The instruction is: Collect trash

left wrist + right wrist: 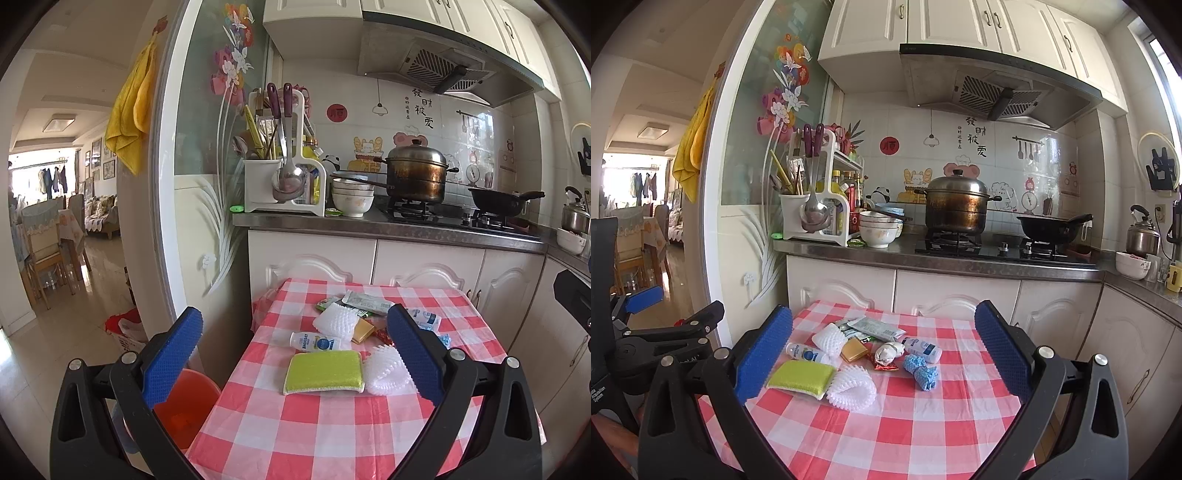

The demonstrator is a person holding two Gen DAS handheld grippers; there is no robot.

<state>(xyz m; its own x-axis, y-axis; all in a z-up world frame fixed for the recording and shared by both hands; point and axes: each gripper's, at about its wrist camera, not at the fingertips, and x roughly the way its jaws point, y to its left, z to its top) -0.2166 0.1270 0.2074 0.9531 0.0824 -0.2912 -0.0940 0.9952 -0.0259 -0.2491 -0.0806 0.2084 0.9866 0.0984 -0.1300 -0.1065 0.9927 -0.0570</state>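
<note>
1. Nearest the lens in each wrist view are the black arms and blue ribbed pads of that hand's tongs; the left gripper (295, 356) and the right gripper (884, 354) both stand spread wide, with nothing between the pads and nothing touching them.
2. Both hover above the near part of a table with a red-and-white checked cloth (886, 435), short of the litter.
3. Framed between the left tongs' pads lies a green sponge (324, 372), closest of all, with a white foam net (388, 372) touching its right edge, just inside the right pad.
4. Beyond the sponge lie a small white bottle (316, 341) on its side, a second foam net (335, 320), a yellow packet (362, 330) and a grey-green sachet (367, 301) farthest away.
5. Between the right tongs' pads the same heap shows, the sponge (801, 378) near the left pad, plus a crumpled white wad (888, 351), a blue mesh scrap (921, 371) and another small bottle (921, 349), all well clear of the right pad.
6. Below the left tongs' left pad, beside the table, sits an orange bin (184, 402).
7. Left of the right tongs, the other gripper's black frame (665, 339) shows.
</note>
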